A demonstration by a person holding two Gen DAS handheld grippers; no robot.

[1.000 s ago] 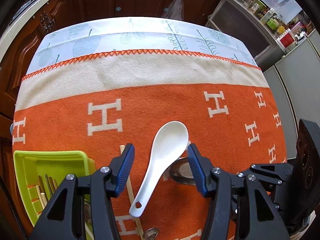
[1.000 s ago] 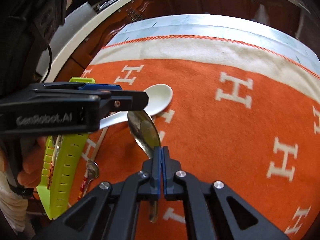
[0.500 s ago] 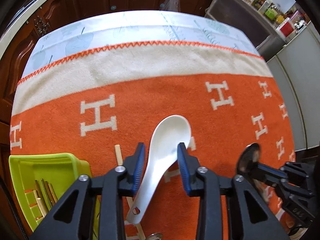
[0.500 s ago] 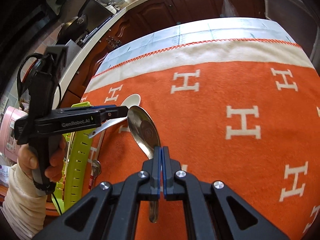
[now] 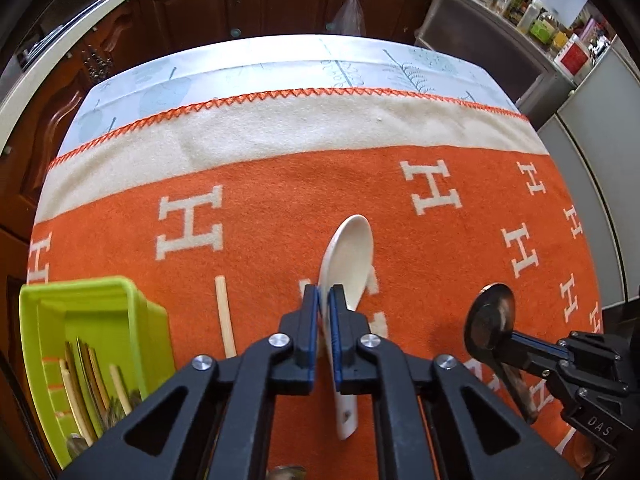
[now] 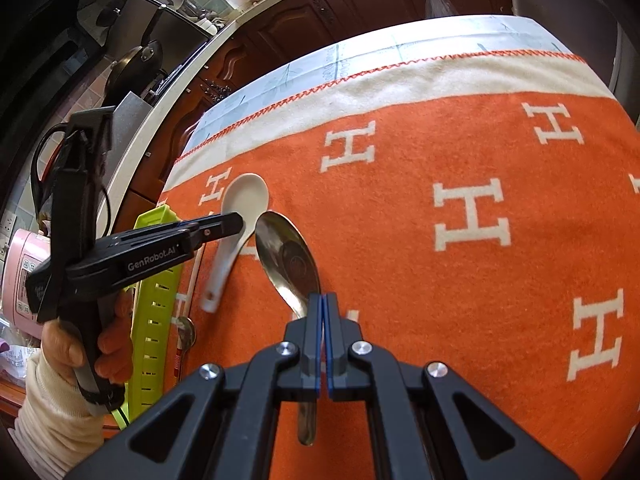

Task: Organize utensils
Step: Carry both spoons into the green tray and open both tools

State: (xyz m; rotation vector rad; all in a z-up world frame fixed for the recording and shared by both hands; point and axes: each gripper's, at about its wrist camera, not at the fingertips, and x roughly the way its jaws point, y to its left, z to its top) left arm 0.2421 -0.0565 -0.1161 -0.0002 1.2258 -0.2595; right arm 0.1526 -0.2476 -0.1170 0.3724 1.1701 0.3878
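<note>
My left gripper (image 5: 324, 300) is shut on the white ceramic spoon (image 5: 350, 252), gripping its handle, bowl pointing away over the orange blanket. The same spoon shows in the right wrist view (image 6: 240, 216) with the left gripper (image 6: 236, 222) closed on it. My right gripper (image 6: 323, 304) is shut on the metal spoon (image 6: 288, 260), held above the blanket; it also shows at the right of the left wrist view (image 5: 490, 320). The green utensil tray (image 5: 92, 292) with chopsticks and cutlery sits at the lower left.
A loose wooden chopstick (image 5: 224, 316) lies on the blanket beside the tray. A small red-handled spoon (image 6: 185, 336) lies by the tray (image 6: 154, 320). The orange H-pattern blanket (image 5: 280, 184) covers the table; dark cabinets stand behind. A pink appliance (image 6: 18, 276) stands at far left.
My left gripper closed from wide open onto the white spoon's handle and tilted it up on edge. My right gripper rose and moved right with the metal spoon.
</note>
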